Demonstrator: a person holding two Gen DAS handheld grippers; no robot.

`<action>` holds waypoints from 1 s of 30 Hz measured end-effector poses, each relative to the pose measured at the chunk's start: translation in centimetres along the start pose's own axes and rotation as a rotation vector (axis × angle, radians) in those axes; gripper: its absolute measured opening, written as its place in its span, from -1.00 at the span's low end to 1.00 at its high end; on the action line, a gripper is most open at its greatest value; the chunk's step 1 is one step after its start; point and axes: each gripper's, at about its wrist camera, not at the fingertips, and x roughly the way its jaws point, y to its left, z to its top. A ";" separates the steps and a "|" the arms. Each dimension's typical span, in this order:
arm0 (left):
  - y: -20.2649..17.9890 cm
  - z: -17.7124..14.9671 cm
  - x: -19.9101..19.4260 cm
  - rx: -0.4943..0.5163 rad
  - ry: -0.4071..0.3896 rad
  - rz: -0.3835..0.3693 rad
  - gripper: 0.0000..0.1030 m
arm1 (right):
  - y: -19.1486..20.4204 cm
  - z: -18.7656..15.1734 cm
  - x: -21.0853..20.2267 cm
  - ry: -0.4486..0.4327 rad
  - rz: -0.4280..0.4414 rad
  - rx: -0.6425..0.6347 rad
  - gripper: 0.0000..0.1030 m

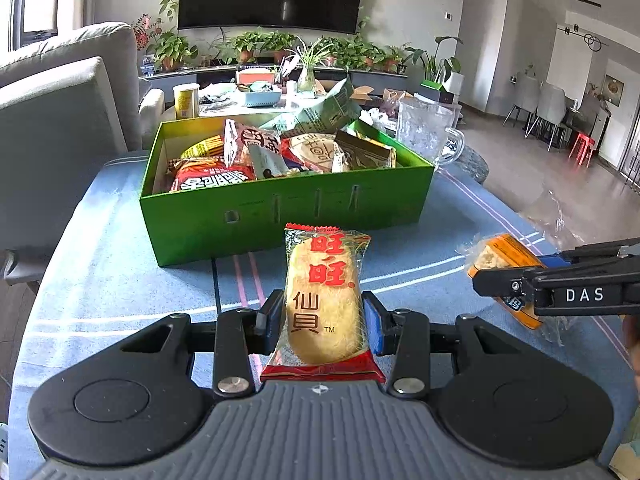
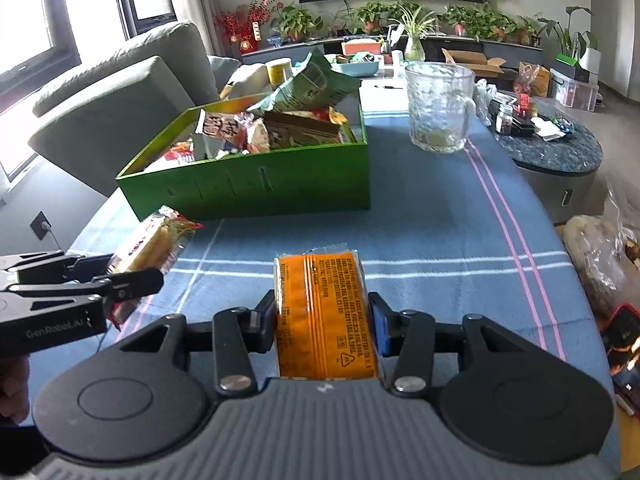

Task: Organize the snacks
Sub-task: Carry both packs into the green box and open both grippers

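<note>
A rice cracker packet (image 1: 324, 280) with a red and clear wrapper stands upright between the pads of my left gripper (image 1: 323, 304), which is shut on it above the blue cloth. In the right wrist view that packet (image 2: 156, 240) and the left gripper (image 2: 132, 276) appear at the left. My right gripper (image 2: 322, 304) is shut on an orange snack packet (image 2: 324, 320), held lengthwise between the pads. From the left wrist view the orange packet (image 1: 500, 254) and the right gripper (image 1: 500, 280) show at the right edge. Just ahead of both, a green box (image 1: 280, 216) (image 2: 256, 192) holds several snack packs.
A glass mug (image 2: 440, 108) stands on the blue striped tablecloth (image 2: 440, 240) right of the box. A plastic bag with bread (image 2: 600, 260) and a phone (image 2: 624, 344) lie at the right edge. A grey sofa (image 1: 60, 120) is at the left, and a dark round side table (image 2: 552, 148) behind the mug.
</note>
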 end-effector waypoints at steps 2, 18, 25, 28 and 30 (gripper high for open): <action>0.1 0.1 -0.2 -0.004 -0.008 0.002 -0.27 | 0.3 0.3 -0.1 -0.009 0.009 -0.002 0.51; 2.5 3.8 -1.4 -0.025 -0.118 0.064 -0.26 | 3.8 5.6 -0.1 -0.143 0.119 -0.017 0.51; 3.3 5.4 -0.7 -0.026 -0.143 0.089 -0.26 | 4.2 7.6 0.5 -0.173 0.140 -0.005 0.51; 3.6 6.0 -0.4 -0.030 -0.148 0.098 -0.26 | 4.4 8.3 1.1 -0.180 0.147 0.004 0.51; 3.9 6.6 0.0 -0.030 -0.152 0.105 -0.26 | 4.5 8.8 1.5 -0.183 0.154 0.014 0.51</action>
